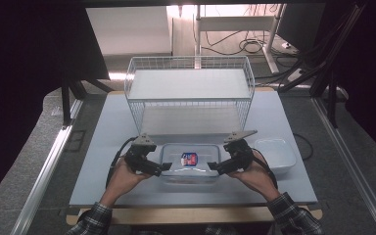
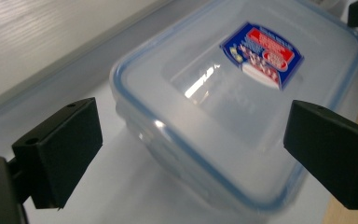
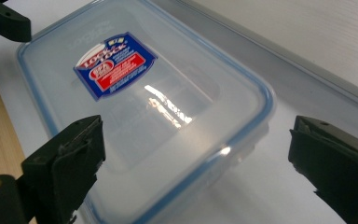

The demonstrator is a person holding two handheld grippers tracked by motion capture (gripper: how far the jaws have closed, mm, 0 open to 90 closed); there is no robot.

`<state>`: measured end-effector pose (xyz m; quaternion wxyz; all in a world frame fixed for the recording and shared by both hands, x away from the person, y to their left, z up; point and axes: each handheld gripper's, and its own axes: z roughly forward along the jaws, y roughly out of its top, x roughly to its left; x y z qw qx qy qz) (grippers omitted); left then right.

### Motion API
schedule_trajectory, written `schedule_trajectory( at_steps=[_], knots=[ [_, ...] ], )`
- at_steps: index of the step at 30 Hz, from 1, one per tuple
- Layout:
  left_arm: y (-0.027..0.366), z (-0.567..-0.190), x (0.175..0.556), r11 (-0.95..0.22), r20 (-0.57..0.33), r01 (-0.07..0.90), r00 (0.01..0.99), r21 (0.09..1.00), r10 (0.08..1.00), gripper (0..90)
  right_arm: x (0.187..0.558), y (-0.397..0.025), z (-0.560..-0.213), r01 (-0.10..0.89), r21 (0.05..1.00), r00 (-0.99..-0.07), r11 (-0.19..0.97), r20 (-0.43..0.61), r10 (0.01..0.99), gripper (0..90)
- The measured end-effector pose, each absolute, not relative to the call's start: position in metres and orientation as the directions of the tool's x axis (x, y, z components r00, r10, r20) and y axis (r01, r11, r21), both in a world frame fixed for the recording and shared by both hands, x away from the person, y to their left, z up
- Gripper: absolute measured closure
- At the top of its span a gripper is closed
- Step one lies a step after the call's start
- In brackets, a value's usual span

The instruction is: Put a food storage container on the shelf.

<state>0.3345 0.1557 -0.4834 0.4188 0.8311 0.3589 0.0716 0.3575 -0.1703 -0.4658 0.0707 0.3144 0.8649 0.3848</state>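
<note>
A clear plastic food box [image 1: 188, 169] with a blue-rimmed lid and a red and blue label [image 1: 189, 158] lies near the table's front edge. My left gripper [image 1: 162, 168] is at its left end, open, with the box's end [image 2: 205, 154] between its spread jaws. At the right end my right gripper [image 1: 215, 167] is open too, its jaws either side of the box's end [image 3: 168, 140]. Neither gripper's jaws press on the box.
A white wire basket [image 1: 190, 93] stands behind the box at mid-table. A small white tray [image 1: 276, 154] sits right of the right hand. The pale blue table [image 1: 103, 147] has bare room at the left. A wooden strip runs along the front edge [image 1: 186, 213].
</note>
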Motion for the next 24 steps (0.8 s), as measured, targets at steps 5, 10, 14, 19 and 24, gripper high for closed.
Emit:
schedule_trajectory(
  at_steps=[5, 10, 14, 19, 24],
  knots=[
    [0.152, -0.496, 0.345, -0.378, -0.245, 0.579, 0.726, 0.723, 0.643, 4.3, 0.364, -0.165, -0.473, 0.509, 0.689, -0.792, 0.516, 0.141, 0.594, 5.0],
    [0.153, -0.511, 0.349, -0.316, -0.387, 0.646, 0.707, 0.695, 0.592, 0.0, 0.369, -0.168, -0.484, 0.578, 0.666, -0.77, 0.473, 0.252, 0.586, 2.0],
    [0.156, -0.514, 0.347, -0.304, -0.438, 0.68, 0.688, 0.667, 0.578, 0.3, 0.37, -0.169, -0.491, 0.63, 0.637, -0.746, 0.444, 0.34, 0.572, 2.2],
    [0.161, -0.517, 0.34, -0.283, -0.514, 0.735, 0.647, 0.616, 0.562, 4.8, 0.367, -0.175, -0.492, 0.671, 0.603, -0.721, 0.432, 0.398, 0.567, 8.4],
    [0.167, -0.512, 0.335, -0.261, -0.526, 0.746, 0.631, 0.612, 0.571, 16.3, 0.359, -0.18, -0.488, 0.681, 0.595, -0.713, 0.427, 0.406, 0.572, 16.8]
  ],
)
